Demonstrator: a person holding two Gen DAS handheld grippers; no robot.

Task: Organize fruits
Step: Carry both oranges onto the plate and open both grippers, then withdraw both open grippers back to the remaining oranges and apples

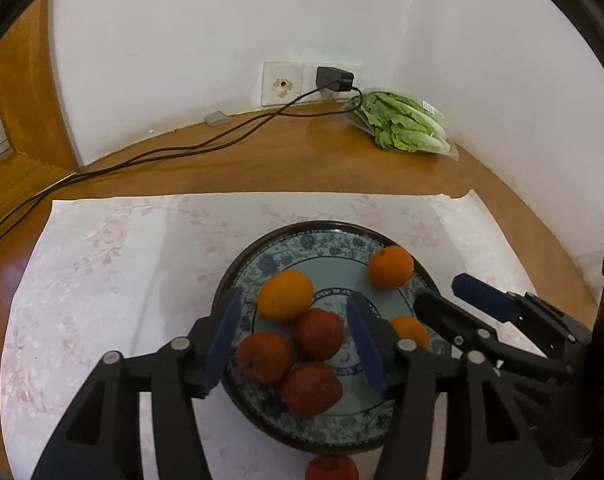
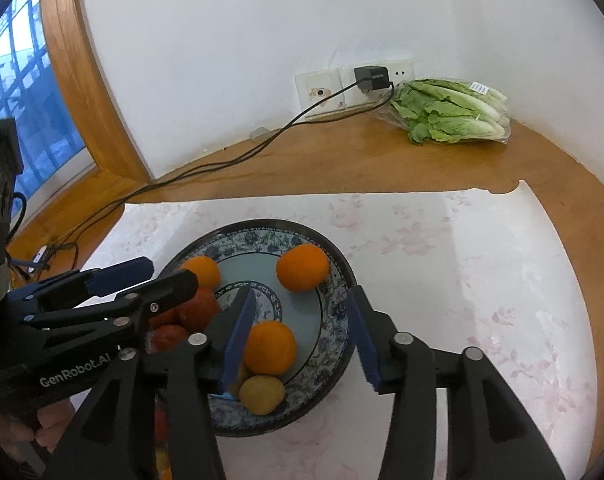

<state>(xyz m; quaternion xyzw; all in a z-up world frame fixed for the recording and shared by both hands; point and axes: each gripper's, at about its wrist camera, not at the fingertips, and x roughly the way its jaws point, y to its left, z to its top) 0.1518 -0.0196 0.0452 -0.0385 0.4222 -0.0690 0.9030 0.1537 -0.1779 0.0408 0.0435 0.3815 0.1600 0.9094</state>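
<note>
Oranges (image 2: 302,267) and red fruits (image 1: 318,333) gathered on plate (image 1: 330,240); one red fruit (image 1: 332,468) left outside its rim. Left gripper (image 1: 295,346) and right gripper (image 2: 299,340) spread, grasping nothing.

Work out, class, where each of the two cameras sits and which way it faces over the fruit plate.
Left wrist view: rides the left tongs, looking down at the round blue-patterned plate of red and orange fruit; the right tongs enter from the right.
Right wrist view: rides the right tongs, looking down at that plate; the left tongs and fingers show on the left.
Shared: plate, bagged green lettuce, black wall charger, floral white cloth.
</note>
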